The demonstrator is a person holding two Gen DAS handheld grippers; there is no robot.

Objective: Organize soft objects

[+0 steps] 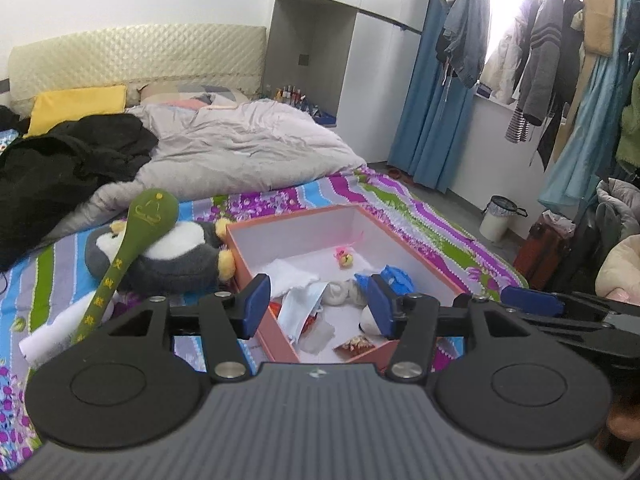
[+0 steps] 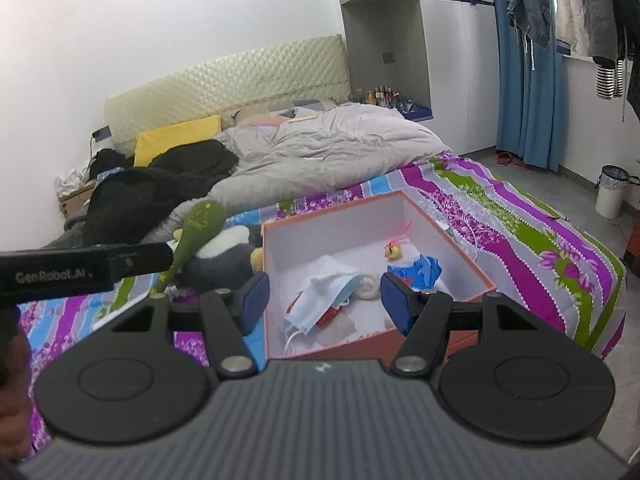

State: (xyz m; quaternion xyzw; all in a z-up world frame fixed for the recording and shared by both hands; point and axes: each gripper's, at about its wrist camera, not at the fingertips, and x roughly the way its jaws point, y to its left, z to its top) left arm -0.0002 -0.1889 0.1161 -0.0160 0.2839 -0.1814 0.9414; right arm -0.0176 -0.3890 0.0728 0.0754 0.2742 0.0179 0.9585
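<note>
Now both claws, left claw [image 1: 318, 306] and right claw [image 2: 325, 303], gape empty above the pink cardboard box [image 1: 256, 280]; next, grip the grey-white plush penguin [image 1: 176, 256] by its body.

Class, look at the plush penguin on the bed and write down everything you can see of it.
The penguin is a soft plush toy, dark grey with a white belly and face patch and yellow feet. It lies on its back on the striped sheet, just left of the box, one foot against the box wall. A green spoon-shaped plush lies across it. Neither gripper touches it.
</note>
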